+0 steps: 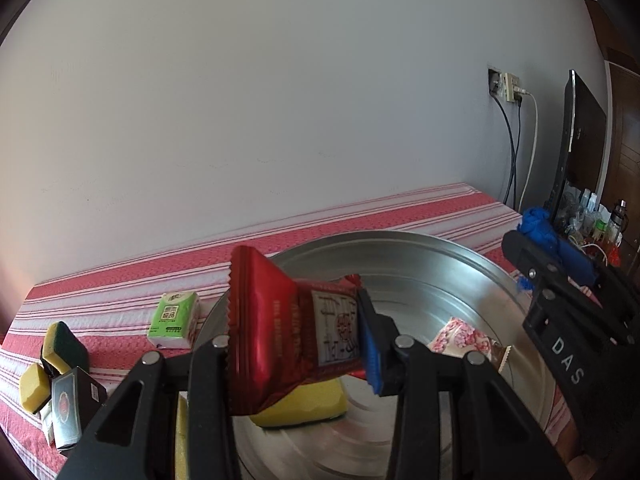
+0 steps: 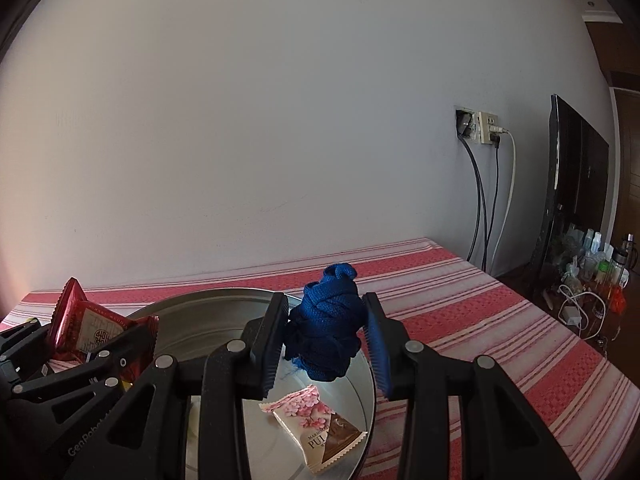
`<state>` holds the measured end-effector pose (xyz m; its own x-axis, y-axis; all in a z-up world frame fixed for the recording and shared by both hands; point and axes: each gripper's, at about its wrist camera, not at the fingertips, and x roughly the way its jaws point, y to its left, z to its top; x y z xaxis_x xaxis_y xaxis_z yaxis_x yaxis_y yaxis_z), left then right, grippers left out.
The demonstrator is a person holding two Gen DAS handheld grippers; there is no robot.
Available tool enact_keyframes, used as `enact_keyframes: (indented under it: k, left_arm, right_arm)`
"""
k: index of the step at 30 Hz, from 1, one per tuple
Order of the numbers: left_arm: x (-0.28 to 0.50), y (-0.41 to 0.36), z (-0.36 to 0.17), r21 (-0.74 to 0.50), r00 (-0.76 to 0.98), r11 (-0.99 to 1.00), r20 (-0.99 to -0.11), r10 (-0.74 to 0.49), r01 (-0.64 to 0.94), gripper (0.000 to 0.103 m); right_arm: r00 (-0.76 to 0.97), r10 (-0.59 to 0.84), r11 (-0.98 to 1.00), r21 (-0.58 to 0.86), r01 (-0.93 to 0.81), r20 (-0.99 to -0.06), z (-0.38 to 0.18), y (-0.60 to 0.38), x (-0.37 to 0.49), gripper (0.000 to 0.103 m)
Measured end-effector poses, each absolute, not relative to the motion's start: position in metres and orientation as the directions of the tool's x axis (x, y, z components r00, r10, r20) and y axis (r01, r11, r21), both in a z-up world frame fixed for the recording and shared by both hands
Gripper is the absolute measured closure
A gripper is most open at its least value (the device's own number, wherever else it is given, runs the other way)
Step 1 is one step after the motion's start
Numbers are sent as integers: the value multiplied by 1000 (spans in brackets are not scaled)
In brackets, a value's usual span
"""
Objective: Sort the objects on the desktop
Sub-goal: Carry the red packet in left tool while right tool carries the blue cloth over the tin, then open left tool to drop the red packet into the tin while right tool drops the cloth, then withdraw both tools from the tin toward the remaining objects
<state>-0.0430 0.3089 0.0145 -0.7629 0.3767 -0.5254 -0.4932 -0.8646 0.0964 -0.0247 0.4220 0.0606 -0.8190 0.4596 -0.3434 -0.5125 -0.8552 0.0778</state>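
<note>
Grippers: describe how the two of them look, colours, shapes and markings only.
Both the left gripper and the right gripper are matte black plastic linkages with silver round pins at the joints. The jaws carry ridged pads with blue faces. White lettering shows on both bodies: "DAS" on the right one, "GenRobo" on the left.

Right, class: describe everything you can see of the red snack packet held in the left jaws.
The red packet is a glossy foil-like sachet with zigzag crimped ends and a pale label panel bearing a round red emblem and printed lettering too small to read. The left gripper is shut on it, pinching its middle so the foil creases and the far end flares out. It hangs tilted above the round metal tray, clear of the tray floor, over a yellow sponge. Only the jaws touch it.
</note>
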Motion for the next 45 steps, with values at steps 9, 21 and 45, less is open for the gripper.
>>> enact_keyframes:
  k: [9, 21, 45]
  left_arm:
    - [-51, 315, 3, 92, -745, -863, -556, 369, -496, 64]
    - [-50, 315, -2, 128, -781, -867, -510, 359, -482, 12]
    - [-32, 222, 10, 72, -835, -929, -468, 290, -363, 3]
  right_arm:
    - [-824, 439, -867, 71, -493, -357, 62, 423, -33, 62]
    - [-834, 412, -871, 109, -478, -369, 54, 423, -40, 40]
    - [-883, 450, -884, 73, -461, -131, 74, 375, -25, 25]
